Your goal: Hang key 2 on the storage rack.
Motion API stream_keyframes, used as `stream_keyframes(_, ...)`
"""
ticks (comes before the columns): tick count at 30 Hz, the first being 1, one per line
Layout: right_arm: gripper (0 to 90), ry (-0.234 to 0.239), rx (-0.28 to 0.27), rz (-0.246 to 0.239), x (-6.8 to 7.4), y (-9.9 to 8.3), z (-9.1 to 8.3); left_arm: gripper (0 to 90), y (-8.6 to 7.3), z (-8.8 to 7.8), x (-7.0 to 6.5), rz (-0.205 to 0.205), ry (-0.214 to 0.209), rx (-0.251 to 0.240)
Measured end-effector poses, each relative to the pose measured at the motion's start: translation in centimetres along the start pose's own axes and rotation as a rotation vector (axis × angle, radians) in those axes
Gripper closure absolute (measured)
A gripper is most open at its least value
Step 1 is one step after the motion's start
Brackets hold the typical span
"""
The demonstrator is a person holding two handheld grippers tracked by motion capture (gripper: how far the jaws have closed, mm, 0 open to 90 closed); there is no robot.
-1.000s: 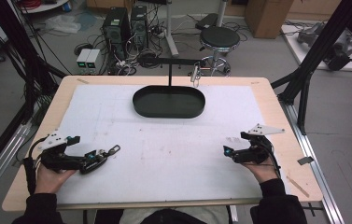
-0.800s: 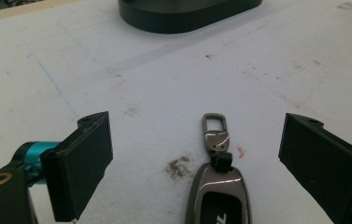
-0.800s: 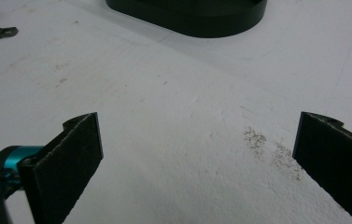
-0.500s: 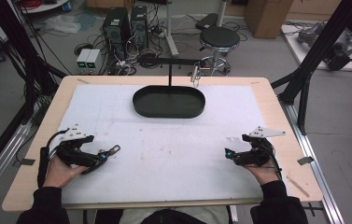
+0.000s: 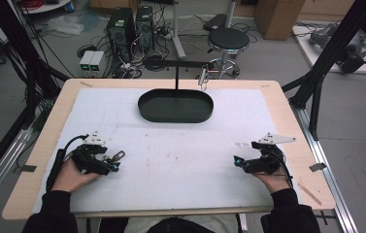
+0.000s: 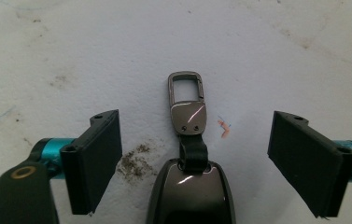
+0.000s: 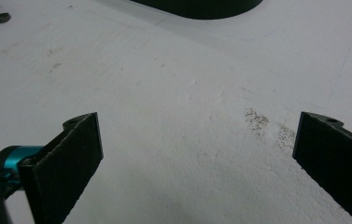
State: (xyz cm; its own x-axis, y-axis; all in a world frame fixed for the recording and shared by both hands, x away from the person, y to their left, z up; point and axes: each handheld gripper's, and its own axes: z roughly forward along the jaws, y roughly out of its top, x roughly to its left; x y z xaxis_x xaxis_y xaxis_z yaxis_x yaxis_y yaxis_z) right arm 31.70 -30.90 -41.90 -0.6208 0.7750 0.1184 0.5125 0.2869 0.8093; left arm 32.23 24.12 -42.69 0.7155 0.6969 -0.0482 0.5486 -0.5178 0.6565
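Since a second ago the left hand (image 5: 71,174) has turned its gripper (image 5: 115,162) a little and settled it nearer the tray, while the right hand (image 5: 273,180) has hardly moved. Both hands rest on the white mat (image 5: 180,160) at the near edge of the table (image 5: 277,97), well short of the black oval tray (image 5: 175,106), the left one to the tray's near left and the right one to its near right. The left gripper lies on the mat with its jaws spread wide; in the left gripper view a dark metal key fob (image 6: 190,196) lies flat on the mat between them, touching neither jaw, with a short black strap (image 6: 192,151) leading to a shiny clip (image 6: 187,102) whose open loop points away from the hand. A small reddish mark (image 6: 223,129) and a patch of dark specks (image 6: 136,161) sit on the mat just beside the fob. From above, the clip end shows as a small grey piece at the tip of the left gripper, pointing toward the tray. The right gripper (image 5: 241,162) also lies on the mat with its jaws spread wide and nothing between them; its own view looks over bare mat with some dark specks (image 7: 267,126) toward the near wall of the tray (image 7: 197,8). Behind the tray a thin black stand (image 5: 178,65) rises with a crossbar, and a small metal item (image 5: 203,77) hangs from its right end. Beyond the table are a black stool (image 5: 226,41), computer towers (image 5: 129,24) and tangled cables (image 5: 141,63) on the floor.
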Motion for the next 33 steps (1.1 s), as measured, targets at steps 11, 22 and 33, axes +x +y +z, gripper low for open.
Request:
stream_keyframes(11,0.8,-0.002,0.004,-0.005,0.2,-0.1,-0.1,39.4,-0.1,0.4,-0.4,0.013,0.04,0.065)
stream_keyframes(22,0.8,-0.002,0.011,-0.012,0.5,-0.2,0.0,58.8,0.6,0.6,-0.7,-0.021,0.075,0.109)
stream_keyframes(33,0.8,0.003,0.036,-0.043,1.2,0.0,0.8,65.6,1.2,1.0,-1.0,-0.064,0.105,0.115)
